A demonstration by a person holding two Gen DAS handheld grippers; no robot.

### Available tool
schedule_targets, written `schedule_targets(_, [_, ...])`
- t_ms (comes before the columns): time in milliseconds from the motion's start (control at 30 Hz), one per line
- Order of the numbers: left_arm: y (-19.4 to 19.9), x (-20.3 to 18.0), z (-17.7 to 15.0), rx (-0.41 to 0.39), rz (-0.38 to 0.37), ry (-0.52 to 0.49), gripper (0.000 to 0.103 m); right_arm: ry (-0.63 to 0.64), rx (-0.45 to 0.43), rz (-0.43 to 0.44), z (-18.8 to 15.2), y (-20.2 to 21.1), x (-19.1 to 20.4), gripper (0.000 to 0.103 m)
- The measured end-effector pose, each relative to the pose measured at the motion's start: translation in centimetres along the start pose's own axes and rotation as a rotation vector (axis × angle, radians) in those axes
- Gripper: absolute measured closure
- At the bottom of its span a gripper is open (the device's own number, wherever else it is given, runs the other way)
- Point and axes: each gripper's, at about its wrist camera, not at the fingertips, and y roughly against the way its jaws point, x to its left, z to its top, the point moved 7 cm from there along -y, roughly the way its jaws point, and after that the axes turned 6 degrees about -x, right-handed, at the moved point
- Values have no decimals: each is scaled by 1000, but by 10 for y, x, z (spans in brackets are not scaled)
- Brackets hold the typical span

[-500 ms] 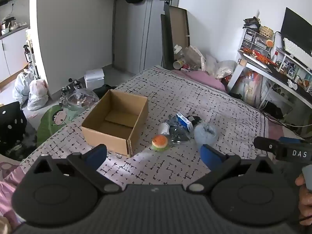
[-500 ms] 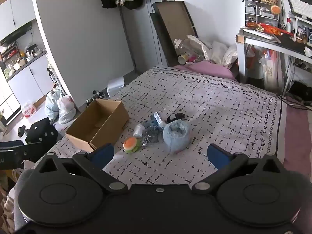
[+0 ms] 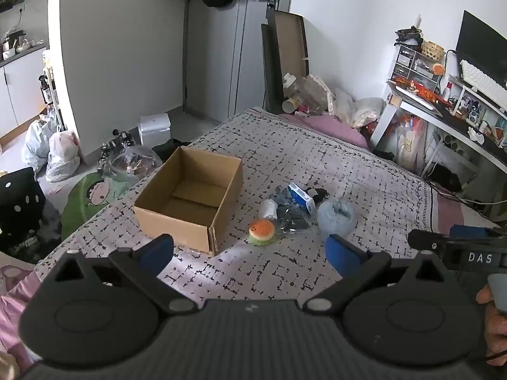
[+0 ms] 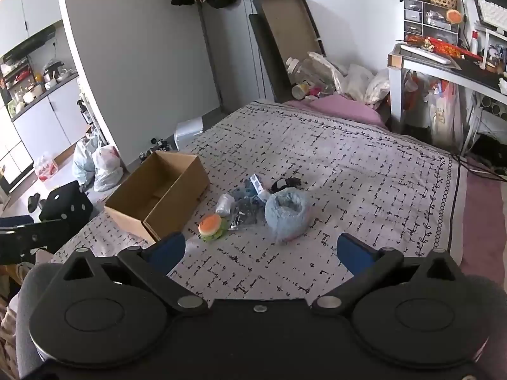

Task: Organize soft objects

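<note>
- While both tools are held above the near edge of the bed [image 4: 364,171], the left gripper [image 3: 250,255] is seen with its blue pads [image 3: 340,251] spread wide and nothing between them.
- Likewise, the right gripper [image 4: 261,253] is held with its fingers wide apart, gripping nothing; its dark body is also caught at the right edge of the left wrist view.
- An open cardboard box [image 3: 190,199] is set on the patterned bedspread, left of the small pile; no contents can be seen inside it.
- A burger-shaped soft toy [image 4: 210,226] is placed just right of the box's near corner, apart from it.
- A fluffy pale blue object [image 4: 286,215] is found at the right end of the pile, the nearest item to the right gripper's fingers.
- Between these two, a crumpled clear plastic bag [image 3: 291,218], a small white roll [image 3: 267,209] and a blue-and-white packet [image 3: 302,196] are clustered, touching one another.
- A small black item [image 4: 285,183] is seen just behind the blue object; what it is cannot be told.
</note>
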Motion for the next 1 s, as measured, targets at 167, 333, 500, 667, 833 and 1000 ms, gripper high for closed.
schedule_targets(167, [-1, -1, 0, 2, -5, 4, 2, 11, -2, 1, 1, 2, 2, 0])
schedule_targets(333, [-1, 0, -1, 10, -16, 12, 2, 20, -1, 4, 2, 2, 5, 0])
schedule_targets(500, [-1, 0, -1, 10, -14, 9, 1, 27, -3, 0, 4, 3, 6, 0])
schedule_targets(667, [-1, -2, -2, 9, -31, 16, 2, 32, -6, -3, 6, 4, 6, 0])
schedule_targets(833, [-2, -4, -1, 10, -37, 7, 2, 29, -8, -11, 7, 5, 4, 0])
schedule_targets(1000, [-3, -5, -1, 14, -43, 10, 2, 27, -15, -8, 8, 6, 3, 0])
